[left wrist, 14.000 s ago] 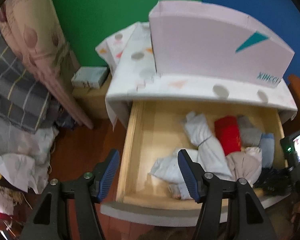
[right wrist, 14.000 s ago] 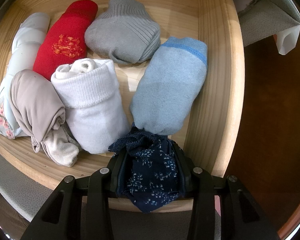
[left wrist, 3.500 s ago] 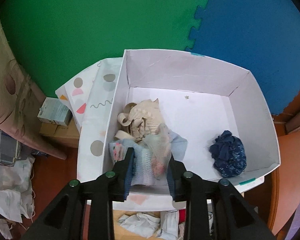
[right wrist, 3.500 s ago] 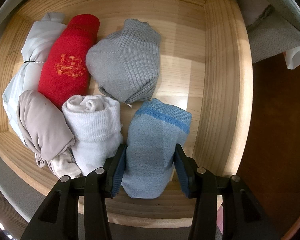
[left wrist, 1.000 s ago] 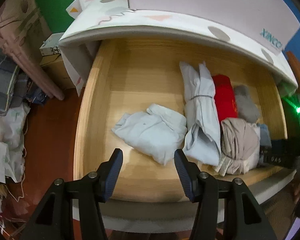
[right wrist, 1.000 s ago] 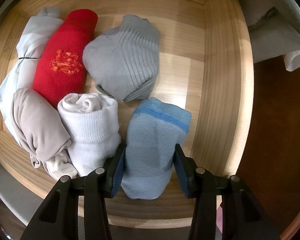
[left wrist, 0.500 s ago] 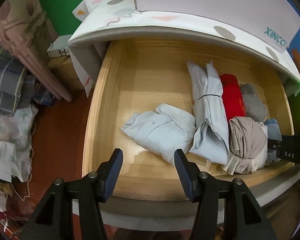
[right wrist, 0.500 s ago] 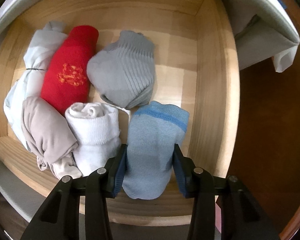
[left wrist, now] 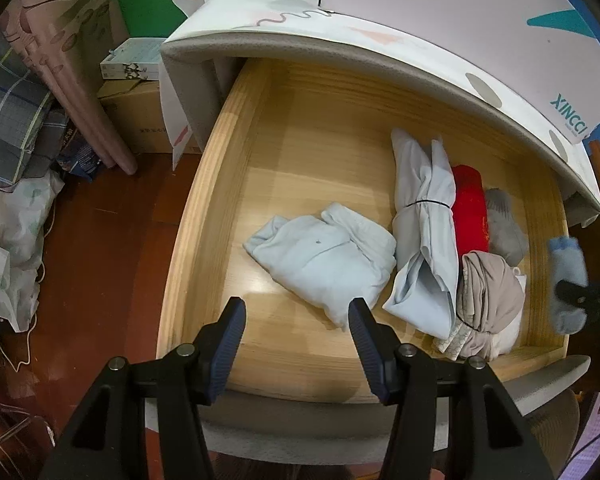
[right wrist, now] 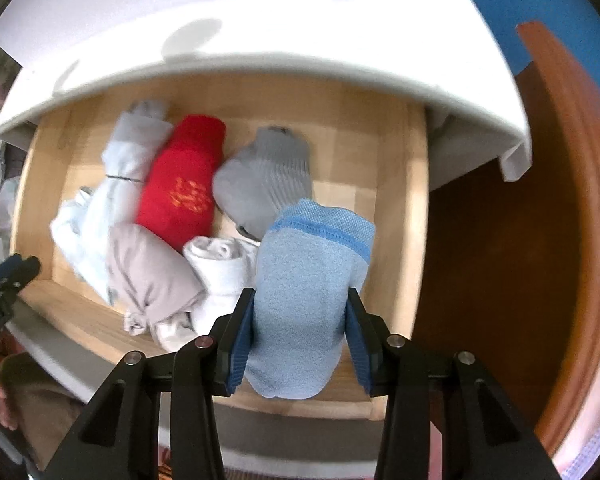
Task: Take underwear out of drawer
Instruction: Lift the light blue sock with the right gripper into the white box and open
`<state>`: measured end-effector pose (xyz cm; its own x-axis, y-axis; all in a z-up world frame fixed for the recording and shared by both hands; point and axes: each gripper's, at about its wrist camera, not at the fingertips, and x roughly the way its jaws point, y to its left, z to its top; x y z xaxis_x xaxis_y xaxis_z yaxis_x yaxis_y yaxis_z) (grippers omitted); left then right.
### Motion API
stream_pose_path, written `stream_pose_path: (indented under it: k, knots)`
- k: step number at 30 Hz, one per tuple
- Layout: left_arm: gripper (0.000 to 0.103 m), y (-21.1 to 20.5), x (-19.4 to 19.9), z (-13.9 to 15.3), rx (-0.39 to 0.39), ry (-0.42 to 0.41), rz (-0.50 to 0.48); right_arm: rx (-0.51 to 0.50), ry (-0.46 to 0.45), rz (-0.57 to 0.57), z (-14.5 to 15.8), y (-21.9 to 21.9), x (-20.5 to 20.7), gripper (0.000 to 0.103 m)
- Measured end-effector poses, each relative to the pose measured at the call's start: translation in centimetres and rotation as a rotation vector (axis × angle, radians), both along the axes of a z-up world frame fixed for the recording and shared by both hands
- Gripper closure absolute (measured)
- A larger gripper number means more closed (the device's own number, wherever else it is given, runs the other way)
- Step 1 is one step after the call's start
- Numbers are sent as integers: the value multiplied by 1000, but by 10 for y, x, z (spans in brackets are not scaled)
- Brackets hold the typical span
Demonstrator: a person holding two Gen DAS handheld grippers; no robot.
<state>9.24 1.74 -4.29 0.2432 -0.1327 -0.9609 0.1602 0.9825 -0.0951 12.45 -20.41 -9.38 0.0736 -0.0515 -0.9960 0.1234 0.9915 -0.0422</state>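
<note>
a: closest in, what do the right fingers have?
b: the right gripper (right wrist: 300,328) is clamped on the light blue roll (right wrist: 308,304), one blue pad on each flank, holding it above the drawer (right wrist: 414,208) near its right wall.
a: and the left?
b: the left gripper (left wrist: 296,336) hangs with its fingers (left wrist: 230,336) half spread and nothing between them, over the front rim of the drawer. just past them lies the pale folded garment (left wrist: 324,260), with bare wood on its left as far as the drawer's left wall.
a: the right half?
b: crowded. the beige bundle (right wrist: 148,276) and white roll (right wrist: 220,276) sit by the front edge, touching; behind them the pale tied bundle (left wrist: 424,220), red roll (right wrist: 180,184) and grey roll (right wrist: 264,180). clear floor runs behind them to the back.
a: farthest?
b: the white top edge (left wrist: 380,64) overhangs the drawer's back, carrying the white box (left wrist: 460,12).
</note>
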Motion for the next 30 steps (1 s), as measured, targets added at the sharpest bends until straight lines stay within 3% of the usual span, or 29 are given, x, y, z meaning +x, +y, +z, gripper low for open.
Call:
stream_pose_path:
  k: [7, 18, 23, 30]
  knots:
    - [48, 0, 0, 2, -1, -9, 0, 5, -90, 26, 62, -3, 9, 63]
    - [48, -1, -2, 2, -4, -16, -5, -38, -281, 89, 183, 11, 64, 63]
    - [48, -2, -2, 4, -1, -27, -8, -42, -330, 79, 204, 18, 116, 63]
    - [48, -4, -4, 7, -2, -49, -13, -84, -275, 74, 187, 19, 176, 63]
